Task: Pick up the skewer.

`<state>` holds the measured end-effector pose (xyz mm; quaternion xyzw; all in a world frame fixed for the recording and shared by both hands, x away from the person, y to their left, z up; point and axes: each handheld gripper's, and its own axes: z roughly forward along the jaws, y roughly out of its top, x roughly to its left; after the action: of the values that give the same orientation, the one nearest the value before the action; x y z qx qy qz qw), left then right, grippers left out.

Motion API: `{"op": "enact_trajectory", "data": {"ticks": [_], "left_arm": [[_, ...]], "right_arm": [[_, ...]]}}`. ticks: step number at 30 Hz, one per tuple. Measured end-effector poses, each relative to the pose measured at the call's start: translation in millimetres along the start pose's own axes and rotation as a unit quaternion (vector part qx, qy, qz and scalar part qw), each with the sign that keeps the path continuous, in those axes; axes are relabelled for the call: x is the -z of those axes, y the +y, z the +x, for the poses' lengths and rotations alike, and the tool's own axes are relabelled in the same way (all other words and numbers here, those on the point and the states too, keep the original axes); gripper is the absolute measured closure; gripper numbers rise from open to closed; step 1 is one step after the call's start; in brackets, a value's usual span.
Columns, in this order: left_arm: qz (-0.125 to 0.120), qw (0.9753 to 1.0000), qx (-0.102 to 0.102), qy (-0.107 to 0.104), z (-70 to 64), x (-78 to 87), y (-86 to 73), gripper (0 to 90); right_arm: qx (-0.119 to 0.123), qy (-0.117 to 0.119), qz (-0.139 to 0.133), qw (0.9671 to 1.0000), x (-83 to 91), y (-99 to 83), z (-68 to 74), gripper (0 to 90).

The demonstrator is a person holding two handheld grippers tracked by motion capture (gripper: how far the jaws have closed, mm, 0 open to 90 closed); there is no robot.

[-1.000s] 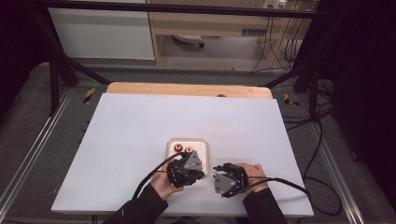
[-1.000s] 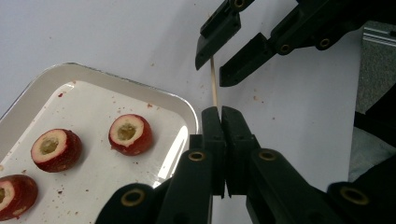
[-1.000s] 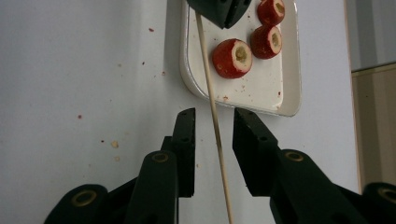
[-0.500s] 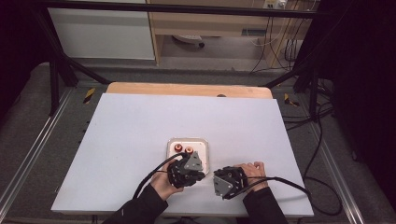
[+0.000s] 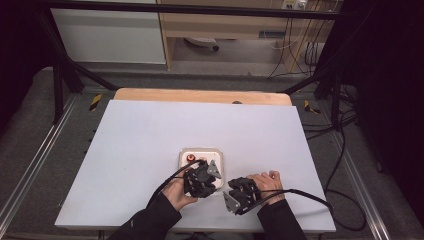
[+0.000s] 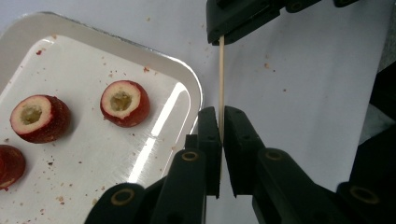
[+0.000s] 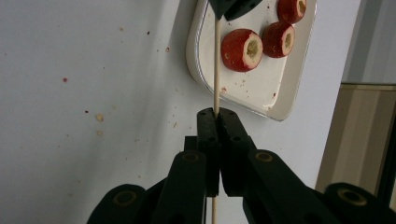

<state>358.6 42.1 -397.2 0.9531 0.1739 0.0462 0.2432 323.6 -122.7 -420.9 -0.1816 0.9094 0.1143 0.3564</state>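
A thin wooden skewer (image 6: pixel 221 74) is held at both ends. My left gripper (image 6: pixel 221 114) is shut on one end, and my right gripper (image 7: pixel 216 114) is shut on the other part of the skewer (image 7: pixel 216 70). In the high view the left gripper (image 5: pixel 209 181) and right gripper (image 5: pixel 232 193) face each other just in front of the white tray (image 5: pixel 218 153). In the tray lie hulled strawberries: one (image 6: pixel 124 103) near the corner, another (image 6: pixel 39 118) left of it, and a third (image 6: pixel 8 167) at the edge. The skewer hangs beside the tray, apart from the fruit.
The tray (image 7: pixel 275 95) sits on a pale table sheet (image 5: pixel 150 135) flecked with red crumbs. A wooden strip (image 5: pixel 200 95) borders the table's far edge. Cables trail off the front right corner (image 5: pixel 310 195).
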Motion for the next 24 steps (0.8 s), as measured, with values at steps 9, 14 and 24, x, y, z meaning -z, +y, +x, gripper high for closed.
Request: {"op": "enact_trajectory", "data": {"ticks": [9, 14, 24], "left_arm": [[0.023, 0.9997, -0.002, -0.002, -1.6, -9.2, 3.6, 88.4], [0.023, 0.9997, -0.011, -0.002, -3.4, -8.6, 2.5, 89.0], [0.003, 0.9998, 0.006, 0.019, 4.5, 6.0, -18.7, 89.1]], "right_arm": [[0.033, -0.004, 0.018, 0.9993, -2.8, 6.7, 1.9, 89.0], [0.019, -0.001, 0.011, 0.9998, -2.7, 7.2, 2.5, 88.2], [-0.178, -0.003, -0.045, 0.9830, 4.7, -14.1, -8.5, 56.9]]}}
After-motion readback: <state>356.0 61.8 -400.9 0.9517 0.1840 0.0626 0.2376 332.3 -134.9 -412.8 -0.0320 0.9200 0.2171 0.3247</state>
